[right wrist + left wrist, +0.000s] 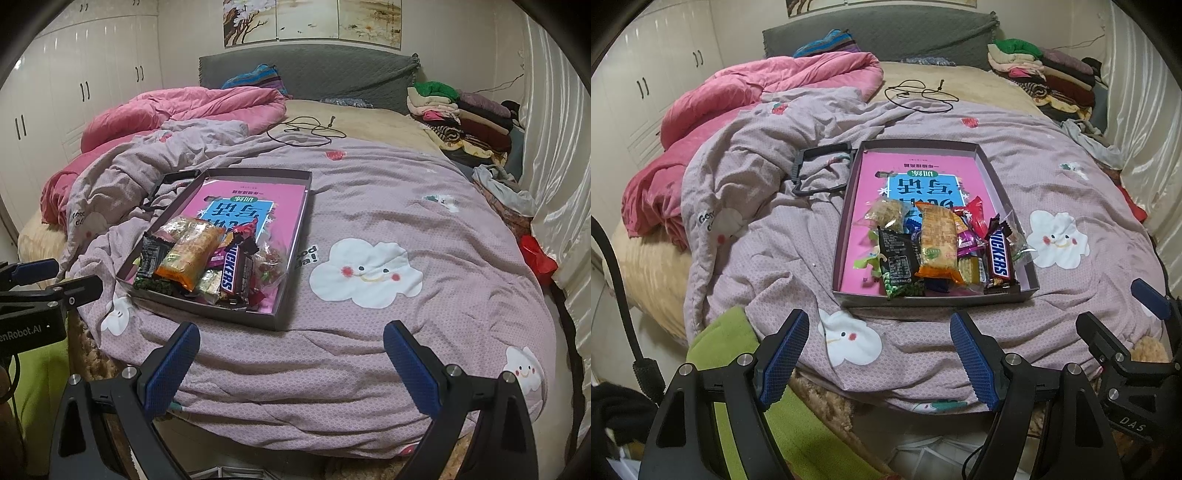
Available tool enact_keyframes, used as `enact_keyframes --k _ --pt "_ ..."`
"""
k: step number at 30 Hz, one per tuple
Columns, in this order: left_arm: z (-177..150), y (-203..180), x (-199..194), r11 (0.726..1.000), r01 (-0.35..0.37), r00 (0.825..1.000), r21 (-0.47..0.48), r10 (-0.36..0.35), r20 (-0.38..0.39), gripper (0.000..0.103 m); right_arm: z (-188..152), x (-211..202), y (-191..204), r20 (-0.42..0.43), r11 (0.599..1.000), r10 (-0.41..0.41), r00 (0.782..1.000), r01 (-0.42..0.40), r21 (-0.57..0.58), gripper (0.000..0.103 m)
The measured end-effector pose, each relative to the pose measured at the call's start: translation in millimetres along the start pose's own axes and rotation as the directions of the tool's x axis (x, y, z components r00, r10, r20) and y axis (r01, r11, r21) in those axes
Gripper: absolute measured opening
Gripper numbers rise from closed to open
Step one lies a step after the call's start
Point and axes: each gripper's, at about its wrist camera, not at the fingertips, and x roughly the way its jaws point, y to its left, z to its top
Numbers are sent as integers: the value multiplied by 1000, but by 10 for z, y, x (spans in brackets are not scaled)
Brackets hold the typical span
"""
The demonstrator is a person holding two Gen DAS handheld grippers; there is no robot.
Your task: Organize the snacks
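Both grippers, left (879, 354) and right (291, 363), wide apart, holding nothing; snacks (938, 247) heaped at near end of box (849, 206) on quilt (388, 332); risk: soft bedding tips box, slick wrappers slip from fingers

A home bedroom — rumpled quilt (369, 206), headboard (310, 70), wardrobes (74, 85).

The pink book (916, 177) lying in the shallow box (849, 206) shows only its far half; the snack pile (942, 251) hides the half toward 6 o'clock. The Snickers bar (997, 254) has its first letter covered (by a purple wrapper's edge). Small candies under the orange cracker pack (938, 243) can't be identified. At 9 o'clock in the right wrist view, the left gripper (55, 277) is cut off by the frame.
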Motion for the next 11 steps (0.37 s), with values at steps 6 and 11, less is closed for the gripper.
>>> enact_keyframes --k 6,11 --pt "2 7 -5 1000 4 1000 -9 -4 5 80 0 6 0 -1 1000 -2 1000 2 -1 100" --pt "3 15 -7 1000 -3 1000 -14 3 6 80 -3 12 2 -4 1000 -1 1000 1 -2 100"
